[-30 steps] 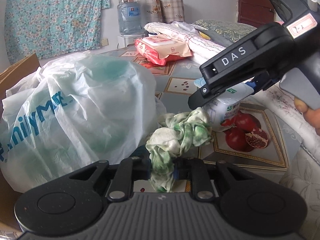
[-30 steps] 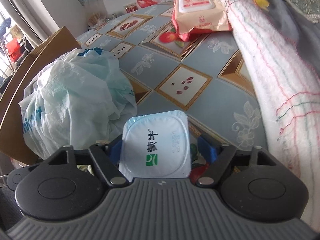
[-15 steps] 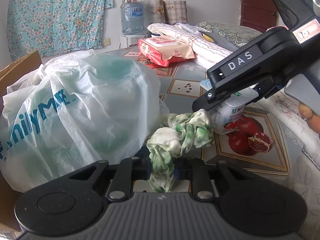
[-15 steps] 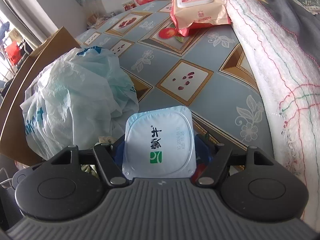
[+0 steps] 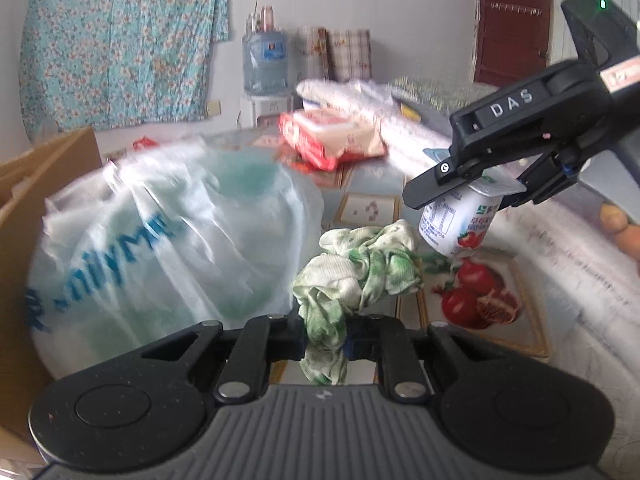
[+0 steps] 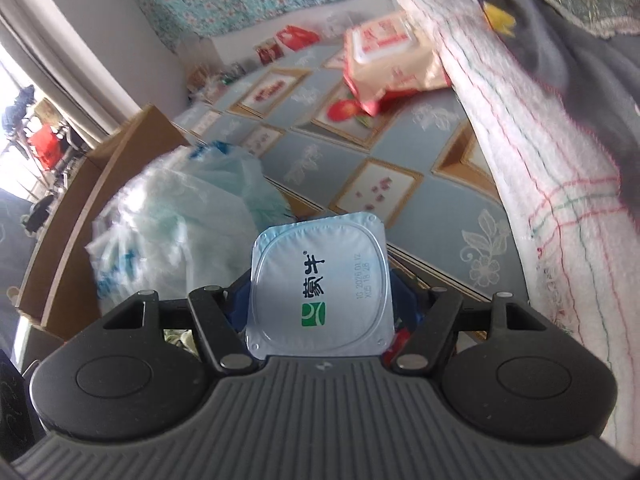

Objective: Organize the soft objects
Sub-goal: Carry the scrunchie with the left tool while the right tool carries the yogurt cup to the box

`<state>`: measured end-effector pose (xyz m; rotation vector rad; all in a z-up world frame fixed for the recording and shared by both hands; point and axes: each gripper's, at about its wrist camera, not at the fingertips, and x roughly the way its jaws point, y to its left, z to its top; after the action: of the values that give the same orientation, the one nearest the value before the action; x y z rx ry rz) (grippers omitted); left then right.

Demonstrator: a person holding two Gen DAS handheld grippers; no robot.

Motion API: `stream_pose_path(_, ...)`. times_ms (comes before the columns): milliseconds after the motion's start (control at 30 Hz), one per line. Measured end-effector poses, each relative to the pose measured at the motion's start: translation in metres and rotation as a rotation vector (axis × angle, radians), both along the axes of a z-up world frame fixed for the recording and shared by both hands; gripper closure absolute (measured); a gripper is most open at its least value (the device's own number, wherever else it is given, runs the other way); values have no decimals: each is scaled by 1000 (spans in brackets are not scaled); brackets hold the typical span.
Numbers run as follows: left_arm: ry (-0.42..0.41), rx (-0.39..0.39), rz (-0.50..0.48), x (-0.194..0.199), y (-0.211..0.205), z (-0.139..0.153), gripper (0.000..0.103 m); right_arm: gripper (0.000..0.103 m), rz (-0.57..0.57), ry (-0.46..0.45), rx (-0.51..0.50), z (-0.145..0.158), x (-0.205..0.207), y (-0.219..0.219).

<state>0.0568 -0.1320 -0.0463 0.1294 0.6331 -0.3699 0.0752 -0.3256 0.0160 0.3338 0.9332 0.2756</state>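
Observation:
A crumpled green and white cloth (image 5: pixel 360 276) hangs from my left gripper (image 5: pixel 325 340), whose jaws are closing tighter on its lower end; the rest of the cloth bunches up just ahead. My right gripper (image 5: pixel 468 192) is shut on a white strawberry yogurt cup (image 5: pixel 460 220) and holds it in the air, above and to the right of the cloth. In the right wrist view the cup's foil lid (image 6: pixel 320 288) fills the gap between the right gripper (image 6: pixel 320 304) fingers. A thumb shows at the right edge of the left wrist view.
A big white plastic bag (image 5: pixel 160 240) with blue lettering sits left of the cloth, against a cardboard box (image 5: pixel 48 160). A red and beige wipes pack (image 6: pixel 388 60) lies further back on the fruit-patterned table cover (image 6: pixel 400 152). Folded blankets (image 6: pixel 540 160) line the right side.
Both grippers have risen. The yogurt cup has come up off the table in the right gripper, and the cloth hangs a little higher in the left one.

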Motion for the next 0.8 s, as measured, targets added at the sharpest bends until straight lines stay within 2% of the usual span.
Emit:
stream_pose_path(67, -25, -19, -2, -9, 10, 14, 86, 41, 16, -24, 10, 13, -5, 3)
stream_pose_path(167, -78, -33, 10, -24, 30, 37, 86, 41, 56, -61, 25, 31, -10, 11)
stream_pose_path(267, -85, -67, 47, -33, 55, 55, 86, 41, 86, -81, 31, 39, -10, 21)
stream_pose_path(400, -107, -110, 149, -38, 100, 80, 86, 42, 114, -73, 64, 40, -5, 35)
stream_pose_path(567, -161, -85, 300, -46, 160, 111, 86, 42, 190, -108, 94, 55, 1, 64)
stream_pose_path(633, -152, -81, 358, -43, 182, 118, 86, 42, 232, -130, 106, 66, 4, 80)
stream_pose_path(800, -12, -134, 396, -12, 224, 113, 86, 41, 374, -164, 160, 93, 19, 134)
